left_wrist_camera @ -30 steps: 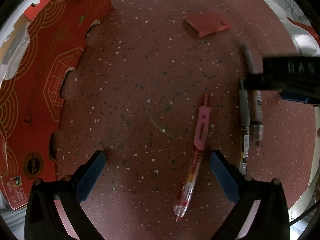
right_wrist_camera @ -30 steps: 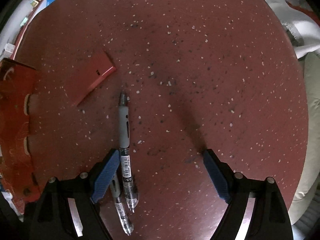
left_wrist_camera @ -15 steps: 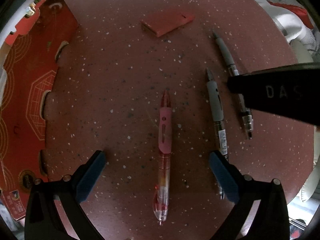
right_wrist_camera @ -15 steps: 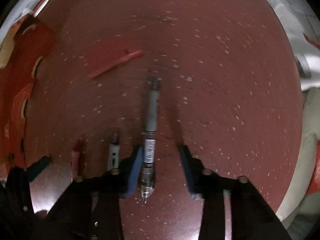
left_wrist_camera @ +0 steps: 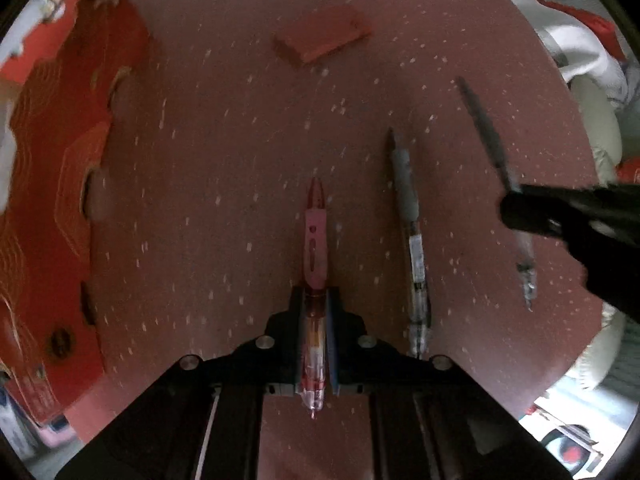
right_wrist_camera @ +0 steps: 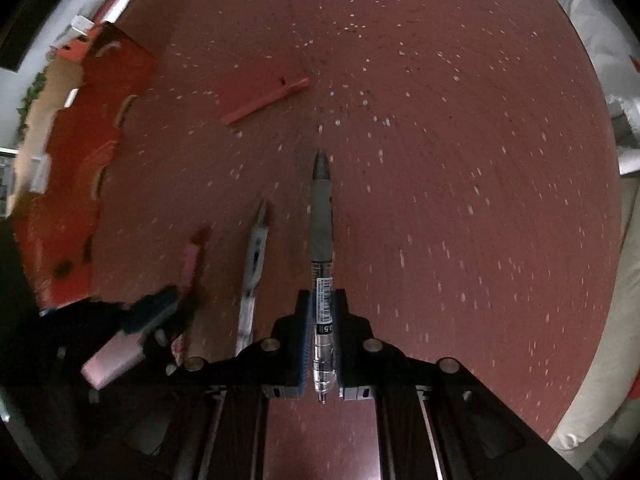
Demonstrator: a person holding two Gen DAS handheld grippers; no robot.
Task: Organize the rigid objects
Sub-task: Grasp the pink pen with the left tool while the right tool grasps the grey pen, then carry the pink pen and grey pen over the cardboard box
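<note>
Three pens in view, two of them gripped, one lying free. Left tool (left_wrist_camera: pixel 316 300) clamped on the pink pen (left_wrist_camera: pixel 315 240), blue pads pressing both sides of its clear barrel, pink clip end reaching forward past the fingertips, writing tip toward the camera. Right tool (right_wrist_camera: pixel 323 300) clamped likewise on the grey-grip pen (right_wrist_camera: pixel 322 216), pads closed over the labelled clear section, grey grip and cap end out ahead, tip back toward the camera. Both sets of jaws just closed, each with its pen between them. Between the two held pens, a third pen, the white-grey pen (left_wrist_camera: pixel 408 216), flat on the speckled red-brown tabletop (left_wrist_camera: pixel 224 184), roughly parallel to the others and apart from both. From the left wrist view, right tool seen at the right edge as a dark blurred shape with its pen slanting across. From the right wrist view, left tool at lower left, dark and blurred, pink pen poking out ahead of it. Farther off on the tabletop, a small flat red box (left_wrist_camera: pixel 322 38), well apart from the pens. Along the left edge, a red printed cardboard carton (left_wrist_camera: pixel 52 184) with scalloped cut-outs. Pale cushions or fabric (left_wrist_camera: pixel 596 120) past the right rim of the tabletop.
</note>
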